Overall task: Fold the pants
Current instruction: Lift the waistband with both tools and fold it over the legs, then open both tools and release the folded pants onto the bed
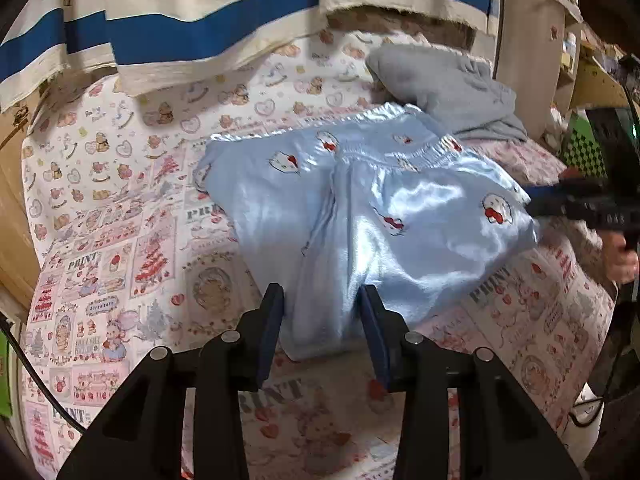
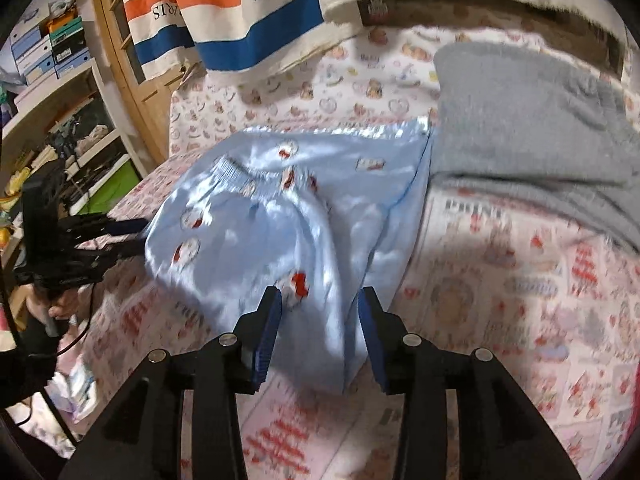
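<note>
Lying folded on the printed bedspread (image 1: pixel 120 216), the light blue satin pants (image 1: pixel 360 208) sit just beside a grey garment (image 1: pixel 448 88). The left gripper (image 1: pixel 322 312) has its fingers spread apart with the near edge of the pants between them. The right gripper (image 2: pixel 320 312) likewise gapes over the fabric's lower corner.

Light blue satin pants (image 1: pixel 360 216), cartoon-cat print, folded, elastic waistband up, lying rumpled on bedspread

Glossy satin pants (image 1: pixel 384 216), fuzzy matt grey garment (image 2: pixel 528 120), matt printed cotton sheet (image 1: pixel 120 216).
</note>
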### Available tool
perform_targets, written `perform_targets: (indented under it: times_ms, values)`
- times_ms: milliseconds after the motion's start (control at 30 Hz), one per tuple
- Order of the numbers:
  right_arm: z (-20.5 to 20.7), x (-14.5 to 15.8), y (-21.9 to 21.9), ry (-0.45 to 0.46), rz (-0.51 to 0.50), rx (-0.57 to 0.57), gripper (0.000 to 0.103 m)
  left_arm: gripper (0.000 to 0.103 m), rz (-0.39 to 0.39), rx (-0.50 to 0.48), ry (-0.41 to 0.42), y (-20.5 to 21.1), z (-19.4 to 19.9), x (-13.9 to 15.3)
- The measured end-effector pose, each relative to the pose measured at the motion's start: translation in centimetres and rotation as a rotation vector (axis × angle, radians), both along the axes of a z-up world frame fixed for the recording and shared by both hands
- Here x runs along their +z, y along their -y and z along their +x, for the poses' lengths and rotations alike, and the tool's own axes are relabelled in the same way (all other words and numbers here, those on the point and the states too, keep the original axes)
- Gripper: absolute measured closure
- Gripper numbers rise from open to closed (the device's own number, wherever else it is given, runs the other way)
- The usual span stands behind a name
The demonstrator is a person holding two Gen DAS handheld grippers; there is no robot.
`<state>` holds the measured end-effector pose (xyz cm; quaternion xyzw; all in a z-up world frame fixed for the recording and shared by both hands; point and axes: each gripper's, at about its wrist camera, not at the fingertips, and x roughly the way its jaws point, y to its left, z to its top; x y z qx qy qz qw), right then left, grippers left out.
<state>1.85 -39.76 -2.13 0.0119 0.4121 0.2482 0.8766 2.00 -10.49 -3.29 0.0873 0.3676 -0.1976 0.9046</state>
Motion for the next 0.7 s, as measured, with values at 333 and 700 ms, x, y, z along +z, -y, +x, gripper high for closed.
perform_targets:
  times_ms: [333, 700]
  values:
    - [-1.7, -0.4, 0.3, 0.023, -0.047, -0.026, 0.102, 0.1, -0.006, 0.016, 0.01, -0.7, -0.3, 0.0]
    - [-1.2, -0.8, 0.3, 0.015, -0.077, -0.043, 0.102, 0.089, 0.028, 0.04, 0.007, -1.5, -0.3, -0.6]
